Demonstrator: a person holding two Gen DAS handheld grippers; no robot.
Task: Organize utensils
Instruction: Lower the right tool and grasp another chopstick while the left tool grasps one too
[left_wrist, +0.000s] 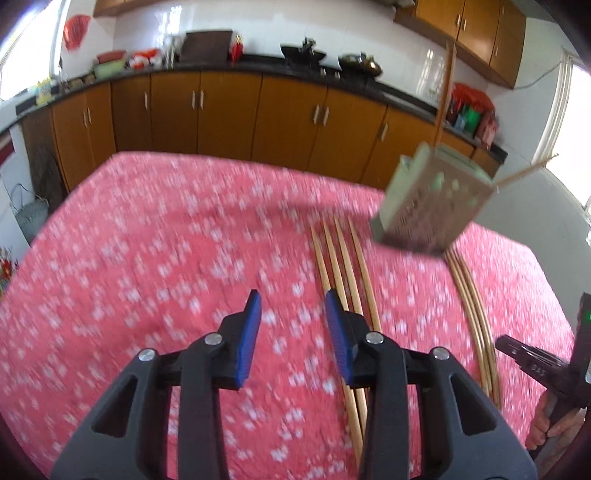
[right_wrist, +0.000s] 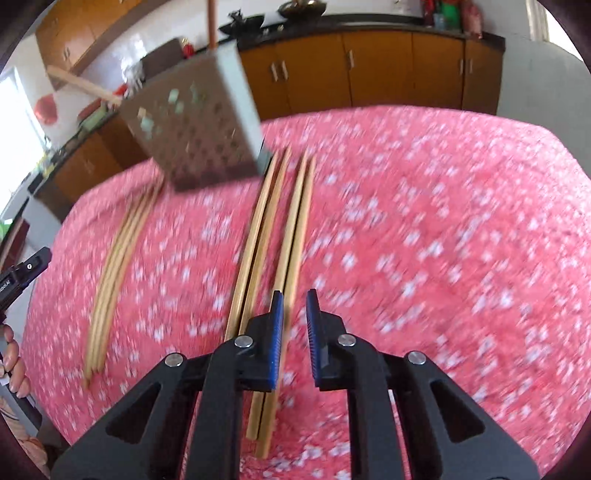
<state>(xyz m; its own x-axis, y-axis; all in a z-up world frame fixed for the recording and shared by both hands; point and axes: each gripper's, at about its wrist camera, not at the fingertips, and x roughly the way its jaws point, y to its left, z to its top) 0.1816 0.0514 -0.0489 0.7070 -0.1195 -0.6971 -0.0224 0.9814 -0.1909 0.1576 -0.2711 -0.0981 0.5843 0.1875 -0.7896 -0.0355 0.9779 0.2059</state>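
Both grippers' fingers are spread and hold nothing: left gripper (left_wrist: 291, 332), right gripper (right_wrist: 295, 332). Beyond them, two groups of chopsticks (right_wrist: 273, 236) lie on the red tablecloth (right_wrist: 443, 240), probably waiting for the perforated holder (right_wrist: 192, 122) farther back.

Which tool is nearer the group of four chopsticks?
Right. The right tool hangs directly over the four chopsticks; the left tool sits just off their left side, over the tablecloth.
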